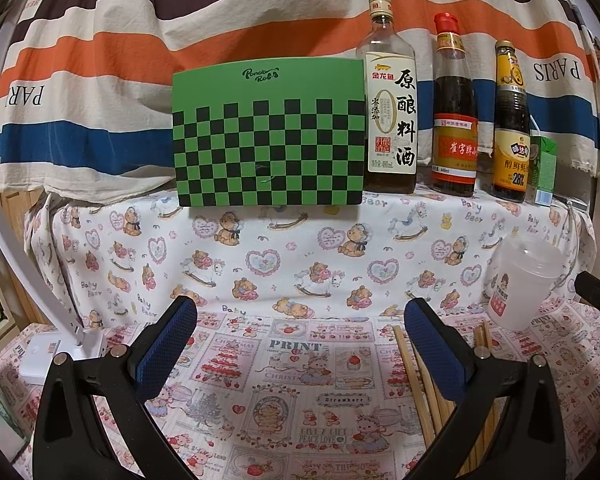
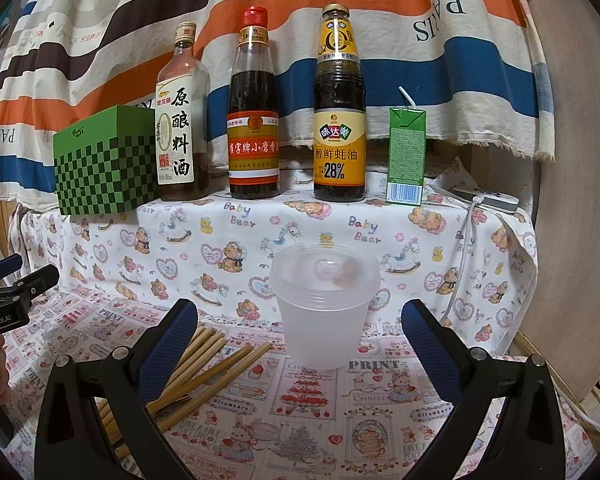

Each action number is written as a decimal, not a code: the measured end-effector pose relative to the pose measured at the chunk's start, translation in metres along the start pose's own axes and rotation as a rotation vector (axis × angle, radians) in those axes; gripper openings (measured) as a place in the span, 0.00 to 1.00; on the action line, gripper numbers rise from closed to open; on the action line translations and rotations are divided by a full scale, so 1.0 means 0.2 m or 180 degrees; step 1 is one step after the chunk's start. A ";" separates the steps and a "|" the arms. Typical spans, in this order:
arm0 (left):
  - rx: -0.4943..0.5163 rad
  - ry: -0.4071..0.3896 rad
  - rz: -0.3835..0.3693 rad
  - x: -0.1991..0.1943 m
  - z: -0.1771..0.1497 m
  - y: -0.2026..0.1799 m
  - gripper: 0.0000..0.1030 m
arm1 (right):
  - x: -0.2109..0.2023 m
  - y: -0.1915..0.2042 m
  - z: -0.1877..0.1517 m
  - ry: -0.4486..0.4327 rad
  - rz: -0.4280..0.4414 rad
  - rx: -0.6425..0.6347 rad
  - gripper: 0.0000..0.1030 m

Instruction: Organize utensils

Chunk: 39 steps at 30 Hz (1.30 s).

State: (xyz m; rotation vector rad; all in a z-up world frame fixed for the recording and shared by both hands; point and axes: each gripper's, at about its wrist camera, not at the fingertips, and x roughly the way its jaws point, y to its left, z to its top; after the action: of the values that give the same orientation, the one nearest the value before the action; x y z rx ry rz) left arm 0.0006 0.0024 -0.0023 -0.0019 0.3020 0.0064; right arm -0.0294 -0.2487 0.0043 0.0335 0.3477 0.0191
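Observation:
Several bamboo chopsticks [image 2: 204, 364] lie loose on the printed cloth, left of a translucent plastic cup [image 2: 325, 304] that stands upright. In the left wrist view the chopsticks [image 1: 420, 376] lie under my right finger and the cup [image 1: 520, 280] stands at the far right. My left gripper [image 1: 300, 344] is open and empty above the cloth. My right gripper [image 2: 300, 340] is open and empty, with the cup just ahead between its fingers. The left gripper also shows at the left edge of the right wrist view [image 2: 16, 284].
On a raised shelf behind stand a green checkered box [image 1: 268, 136], a cooking wine bottle [image 2: 180, 120], a sesame oil bottle [image 2: 254, 120], an oyster sauce bottle [image 2: 340, 120] and a green drink carton [image 2: 406, 156]. A white lamp base [image 1: 60, 352] sits left. A charger with cable [image 2: 488, 200] lies right.

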 end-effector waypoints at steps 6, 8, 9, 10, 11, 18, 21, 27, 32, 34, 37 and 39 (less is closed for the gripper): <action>-0.0001 0.0020 0.0008 0.01 -0.01 0.01 1.00 | 0.00 0.00 0.00 0.0002 0.0000 0.0000 1.00; 0.0002 0.0017 0.0015 0.01 -0.01 0.01 1.00 | 0.00 0.00 0.00 0.0003 0.0000 0.0000 1.00; 0.0006 0.0014 0.0016 0.01 -0.01 0.01 1.00 | 0.00 0.00 0.00 0.0004 0.0000 -0.0001 1.00; 0.0010 0.0015 0.0016 0.01 -0.01 0.00 1.00 | 0.00 0.00 0.00 0.0004 -0.0001 -0.0002 1.00; 0.0013 0.0016 0.0016 0.01 0.00 0.00 1.00 | 0.00 0.00 0.00 0.0004 -0.0001 -0.0001 1.00; 0.0012 0.0015 0.0015 0.01 0.00 0.00 1.00 | 0.00 0.00 0.00 0.0007 0.0000 -0.0004 1.00; 0.0015 0.0008 0.0004 0.01 0.00 0.00 1.00 | 0.00 0.00 0.00 0.0008 0.0014 -0.0006 1.00; 0.0039 0.0024 -0.0011 0.01 0.00 -0.01 1.00 | 0.00 0.00 0.00 0.0011 0.0005 -0.0013 1.00; 0.0076 0.0029 -0.0039 0.00 0.00 -0.03 1.00 | 0.00 0.00 0.00 0.0013 0.0003 -0.0019 1.00; 0.0088 0.0010 -0.0033 -0.01 0.00 -0.03 1.00 | 0.00 0.01 0.00 0.0015 0.0002 -0.0021 1.00; 0.0089 0.0029 -0.0035 0.00 0.00 -0.03 1.00 | 0.00 0.00 0.00 0.0015 0.0069 -0.0030 1.00; 0.0097 0.0067 -0.0028 0.00 0.00 -0.04 1.00 | 0.00 0.00 -0.01 0.0007 0.0100 -0.0032 1.00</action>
State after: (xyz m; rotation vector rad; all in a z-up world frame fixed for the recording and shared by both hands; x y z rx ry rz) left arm 0.0011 -0.0047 -0.0024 0.0268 0.3232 -0.0068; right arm -0.0296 -0.2496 0.0031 0.0289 0.3492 0.0521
